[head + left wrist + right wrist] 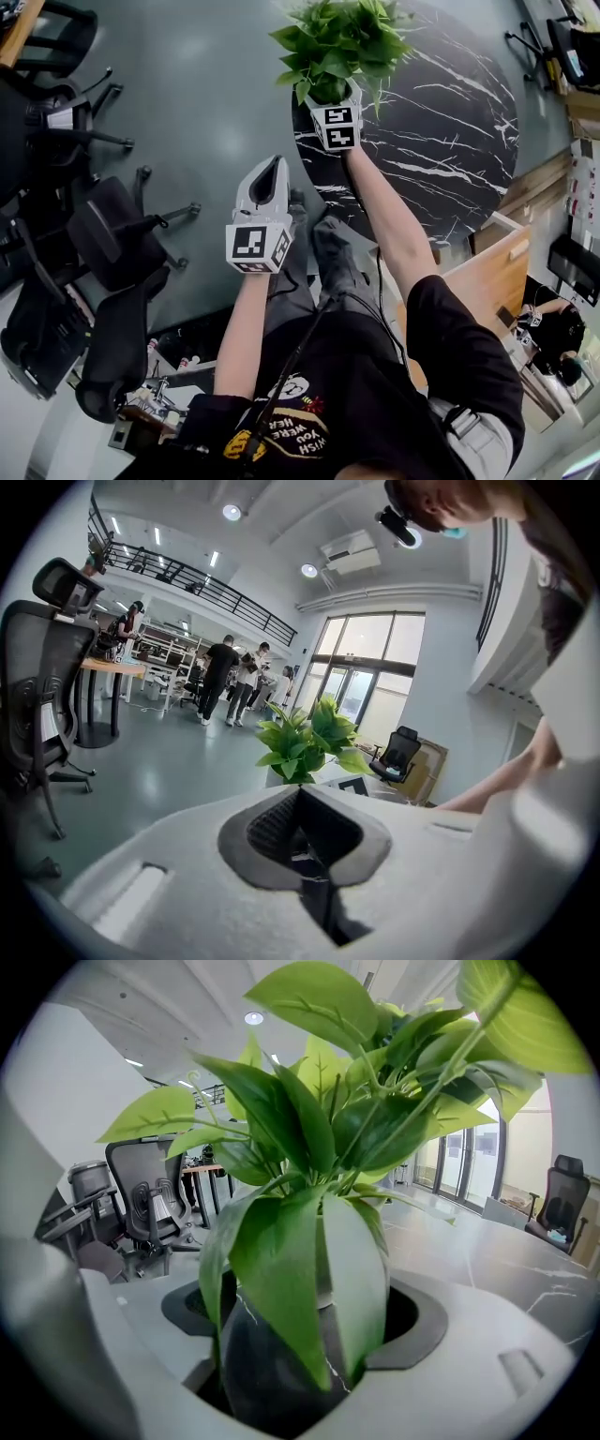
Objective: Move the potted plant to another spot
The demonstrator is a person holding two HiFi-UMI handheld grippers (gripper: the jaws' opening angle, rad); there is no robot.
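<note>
The potted plant, with broad green leaves in a dark, white-veined pot, is at the near edge of the round black marble table. My right gripper is shut on the pot, whose sides fill the space between the jaws. Leaves hide the pot's base, so I cannot tell whether it rests on the table. My left gripper hangs over the grey floor, to the left of the table and nearer to me. It is shut on nothing. The plant shows beyond it.
Black office chairs stand on the floor to the left. A wooden desk stands to the right of the person's body. Several people stand far off in the hall. A tall chair stands at the left.
</note>
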